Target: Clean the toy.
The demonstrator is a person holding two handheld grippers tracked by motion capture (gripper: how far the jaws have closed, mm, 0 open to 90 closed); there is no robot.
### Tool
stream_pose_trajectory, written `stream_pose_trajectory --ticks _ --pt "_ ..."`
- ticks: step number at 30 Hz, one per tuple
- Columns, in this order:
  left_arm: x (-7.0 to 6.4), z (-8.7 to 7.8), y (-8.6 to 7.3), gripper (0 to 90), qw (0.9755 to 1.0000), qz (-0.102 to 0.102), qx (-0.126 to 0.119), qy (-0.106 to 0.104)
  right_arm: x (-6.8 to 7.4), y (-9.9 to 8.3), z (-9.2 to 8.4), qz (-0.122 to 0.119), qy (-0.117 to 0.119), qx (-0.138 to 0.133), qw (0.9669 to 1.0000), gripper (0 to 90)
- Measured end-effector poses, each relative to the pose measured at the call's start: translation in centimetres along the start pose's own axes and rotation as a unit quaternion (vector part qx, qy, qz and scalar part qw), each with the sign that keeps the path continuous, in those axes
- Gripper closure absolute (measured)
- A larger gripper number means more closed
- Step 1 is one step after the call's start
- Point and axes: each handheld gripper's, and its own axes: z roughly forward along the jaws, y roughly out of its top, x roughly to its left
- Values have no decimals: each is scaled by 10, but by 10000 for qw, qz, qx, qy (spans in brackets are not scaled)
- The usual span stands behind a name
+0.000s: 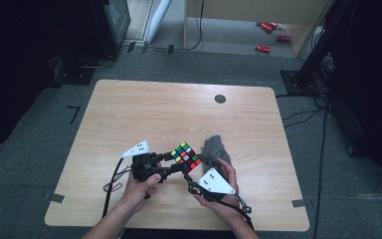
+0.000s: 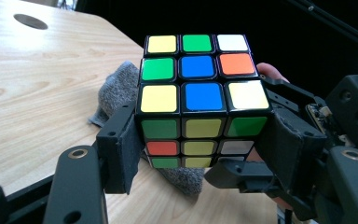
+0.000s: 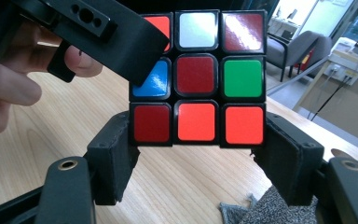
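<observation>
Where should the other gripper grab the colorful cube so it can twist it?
Probably the puzzle cube's bottom layer, on its two flat opposite sides, coming from the right gripper's side. The left gripper already clamps another layer, and flat faces suit the flat pads.

One puzzle cube (image 1: 186, 157) and one grey cloth (image 1: 215, 148) sit over one wooden table (image 1: 144, 109). Two grippers are at work, the left gripper (image 1: 175, 162) and the right gripper (image 1: 193, 180), one in each of two hands. On the floor beyond lie four red cans (image 1: 262, 48)
</observation>
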Motion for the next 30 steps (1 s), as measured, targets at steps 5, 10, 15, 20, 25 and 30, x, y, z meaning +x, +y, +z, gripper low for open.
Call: stream_pose_trajectory --ticks 5,10,15,20,25,30 --pt "2 1 0 351 9999 -127 2 -52 2 -1 0 -52 -123 -10 9999 335" --pt "4 1 -1 349 9994 -321 -14 -124 5 1 0 -89 -214 22 9997 350" --pt "5 1 -1 339 9996 -263 -35 -138 6 2 0 -66 -263 84 9996 351" --pt "3 -4 4 225 9998 -89 -182 -61 1 1 0 -22 -251 220 9994 352" --pt "2 -13 9 133 9988 355 -249 235 -8 0 -1 151 -277 356 9989 352" --pt "-1 -13 8 38 9946 883 -112 530 -21 1 -5 525 -275 462 9972 352"
